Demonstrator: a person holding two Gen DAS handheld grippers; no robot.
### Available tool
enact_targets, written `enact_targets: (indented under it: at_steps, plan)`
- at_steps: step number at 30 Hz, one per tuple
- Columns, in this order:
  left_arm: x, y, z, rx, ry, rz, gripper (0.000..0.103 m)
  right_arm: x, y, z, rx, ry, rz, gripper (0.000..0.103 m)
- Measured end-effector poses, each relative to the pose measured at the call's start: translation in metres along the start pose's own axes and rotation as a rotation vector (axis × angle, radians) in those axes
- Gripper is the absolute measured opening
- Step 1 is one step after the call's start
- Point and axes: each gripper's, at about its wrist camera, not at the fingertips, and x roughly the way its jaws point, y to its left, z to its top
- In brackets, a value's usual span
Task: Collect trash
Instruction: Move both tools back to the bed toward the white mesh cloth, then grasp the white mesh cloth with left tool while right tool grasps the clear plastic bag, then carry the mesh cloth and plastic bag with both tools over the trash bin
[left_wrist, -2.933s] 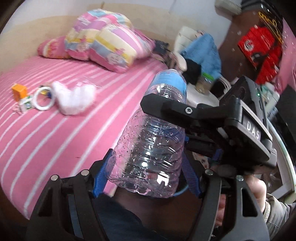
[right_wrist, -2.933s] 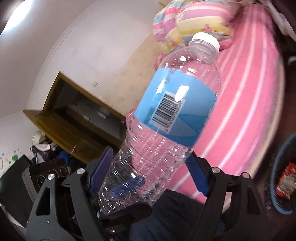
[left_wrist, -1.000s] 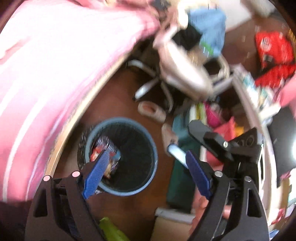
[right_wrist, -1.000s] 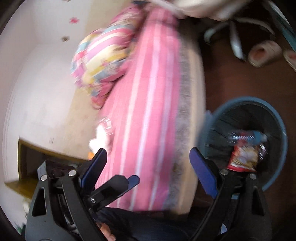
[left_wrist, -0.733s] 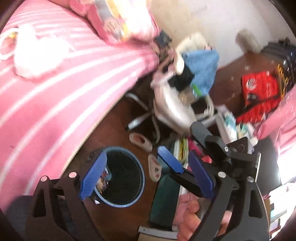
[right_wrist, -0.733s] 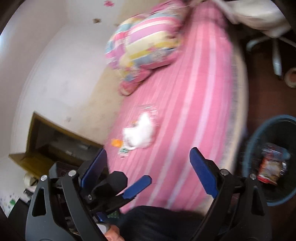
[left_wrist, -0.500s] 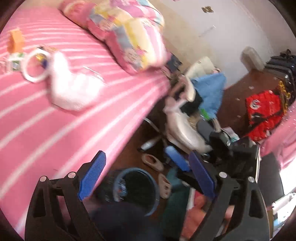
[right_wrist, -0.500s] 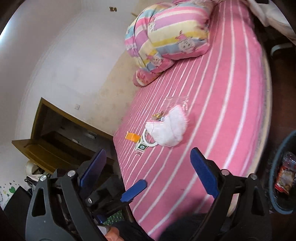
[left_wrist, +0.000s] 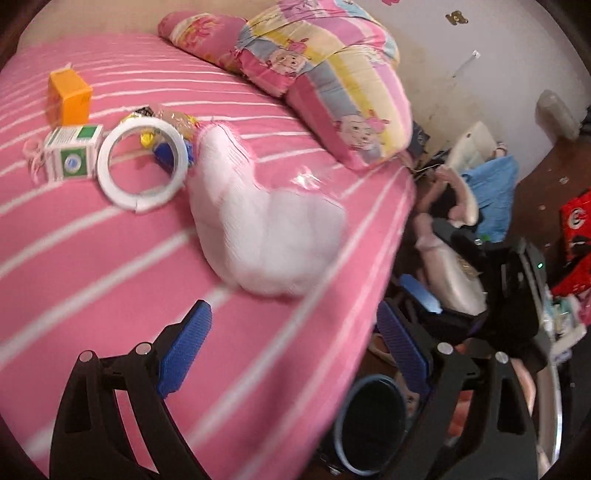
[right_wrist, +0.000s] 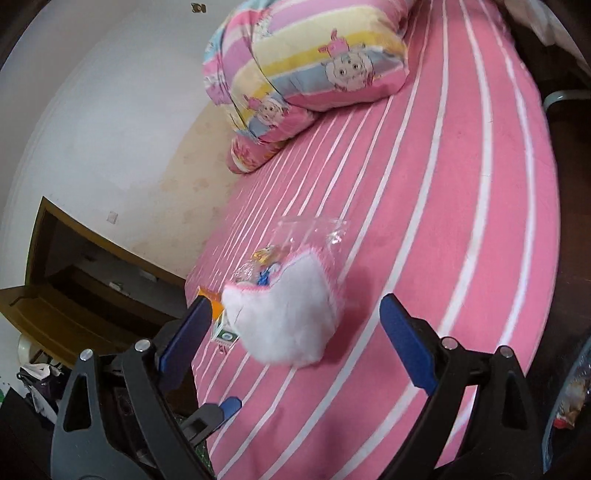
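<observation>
Trash lies on the pink striped bed (left_wrist: 110, 266): a white fluffy wad (left_wrist: 266, 236) (right_wrist: 284, 321), a clear plastic wrapper (left_wrist: 306, 181) (right_wrist: 314, 236), a white tape ring (left_wrist: 142, 168), a crinkled snack wrapper (left_wrist: 177, 122), a white-and-green carton (left_wrist: 72, 155) and an orange box (left_wrist: 68, 98) (right_wrist: 208, 295). My left gripper (left_wrist: 293, 350) hovers open and empty over the bed edge, short of the wad. My right gripper (right_wrist: 295, 339) is also open and empty, with the wad just beyond its fingers. The blue-rimmed bin (left_wrist: 373, 421) stands on the floor below the bed edge.
A striped cartoon quilt (left_wrist: 332, 81) and pillow sit at the head of the bed. A cluttered chair with blue cloth (left_wrist: 491, 192) stands beside the bed, with slippers and red bags around it. A snack packet shows in the bin (right_wrist: 569, 398). A wooden cabinet (right_wrist: 74, 288) stands left of the bed.
Both grippers held a plastic bottle, then opened over the bin. Since a second ago both views have swung from the bin and floor up to the trash on the bed.
</observation>
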Motion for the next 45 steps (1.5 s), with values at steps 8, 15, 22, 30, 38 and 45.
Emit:
enact_targets:
  at_steps: [8,15,22,30,38,45]
  plan:
    - [0.053,0.023,0.036,-0.003,0.039,0.071,0.088,0.073,-0.007,0.044,0.000,0.068,0.020,0.091]
    - [0.077,0.036,0.045,-0.027,0.076,0.074,0.087,0.124,-0.008,0.054,0.009,0.129,0.017,0.091]
    - [0.083,0.042,0.043,-0.031,0.089,0.074,0.058,0.143,-0.012,0.053,0.016,0.170,0.003,0.067]
    - [0.071,0.040,0.043,-0.042,0.088,0.051,0.027,0.135,-0.012,0.054,0.004,0.149,0.005,0.040]
    - [0.036,0.030,0.032,-0.005,0.046,0.049,0.017,0.112,-0.006,0.058,0.023,0.064,0.047,0.023]
    - [-0.011,0.024,0.023,-0.042,-0.037,0.007,0.017,0.075,0.013,0.043,0.028,0.027,0.117,0.023]
